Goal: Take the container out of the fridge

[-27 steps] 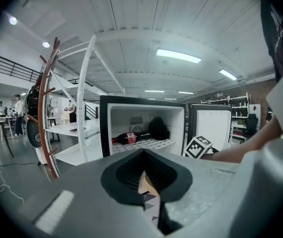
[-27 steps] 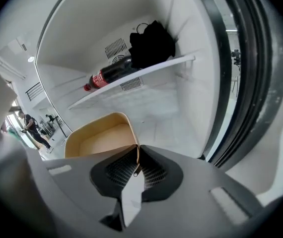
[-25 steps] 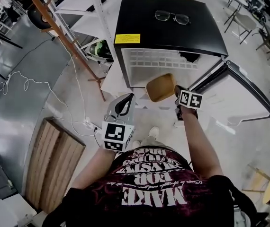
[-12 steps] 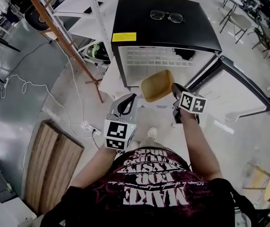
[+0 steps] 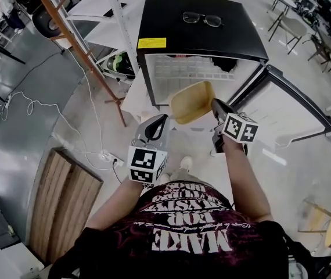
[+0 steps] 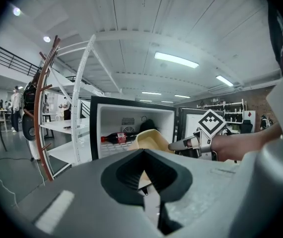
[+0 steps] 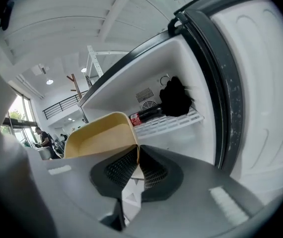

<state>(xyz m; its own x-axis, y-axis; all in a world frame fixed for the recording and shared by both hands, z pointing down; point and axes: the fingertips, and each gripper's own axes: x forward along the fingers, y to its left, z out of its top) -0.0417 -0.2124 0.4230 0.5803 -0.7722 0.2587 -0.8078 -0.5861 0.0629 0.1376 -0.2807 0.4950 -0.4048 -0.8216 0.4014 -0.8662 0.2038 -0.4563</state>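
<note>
Pinching the yellow container (image 5: pixel 191 102) by its rim, jaws nearly together, the right gripper (image 5: pixel 215 104) holds it just outside the fridge's (image 5: pixel 171 19) open front edge, so removal looks essentially done, with the left gripper (image 5: pixel 157 122) closed and empty

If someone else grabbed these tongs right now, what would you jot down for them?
Right tongs: shut on the rim of the yellow container.
Left tongs: shut, empty.
Container: in the air before the open fridge, seemingly clear of it.
Done: lifted out.
Left: set it down; the fridge door stands open.
</note>
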